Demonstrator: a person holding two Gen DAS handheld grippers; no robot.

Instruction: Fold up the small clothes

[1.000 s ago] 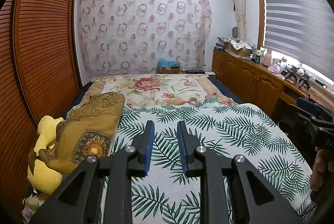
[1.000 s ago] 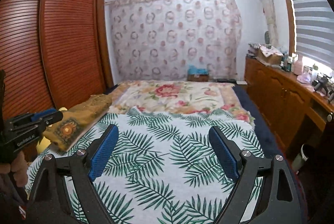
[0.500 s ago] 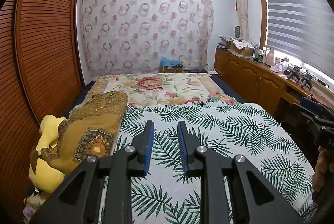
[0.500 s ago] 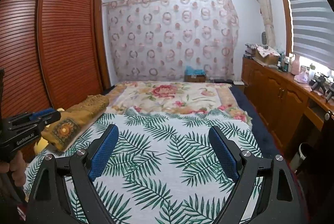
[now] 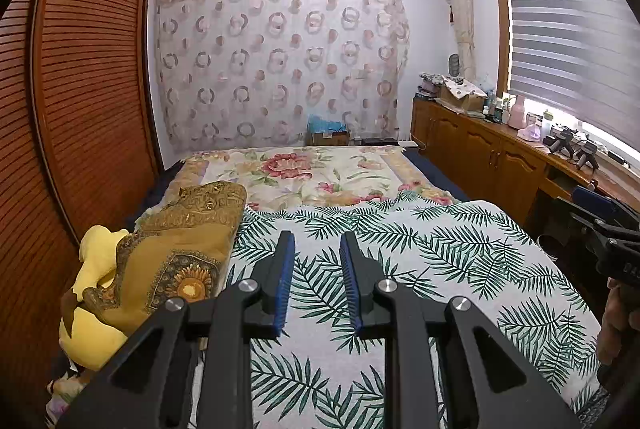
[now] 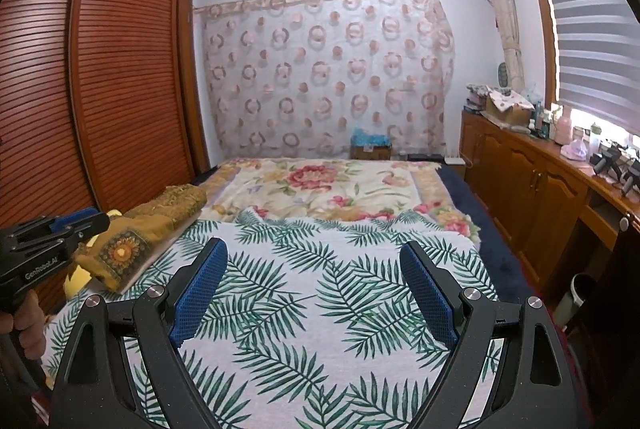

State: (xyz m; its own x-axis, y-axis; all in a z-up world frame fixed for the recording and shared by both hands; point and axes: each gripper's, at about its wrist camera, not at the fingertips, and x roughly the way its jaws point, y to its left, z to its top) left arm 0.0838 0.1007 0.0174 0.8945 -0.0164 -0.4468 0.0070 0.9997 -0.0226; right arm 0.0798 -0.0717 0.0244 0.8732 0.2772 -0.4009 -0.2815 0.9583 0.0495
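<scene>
Clothes-wise, only a mustard-gold patterned folded cloth lay along the palm-leaf bedspread's left edge. It looked soft, light and floppy, so I'd pinch a corner. Left tongs were narrowly parted and empty, right tongs spread wide.

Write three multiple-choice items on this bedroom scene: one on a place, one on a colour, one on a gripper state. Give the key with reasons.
1. Where does the ochre patterned cloth lie?
A. left edge of the bed
B. on the cabinet
C. on the floor

2. What colour are the leaves on the leaf-print cover?
A. red
B. green
C. blue

3. How does the right gripper stand?
A. shut on cloth
B. wide open, empty
C. shut, empty

Key: 1 A, it sits by the wardrobe side; 2 B, green fronds on white; 3 B, pads far apart with nothing between.
</scene>
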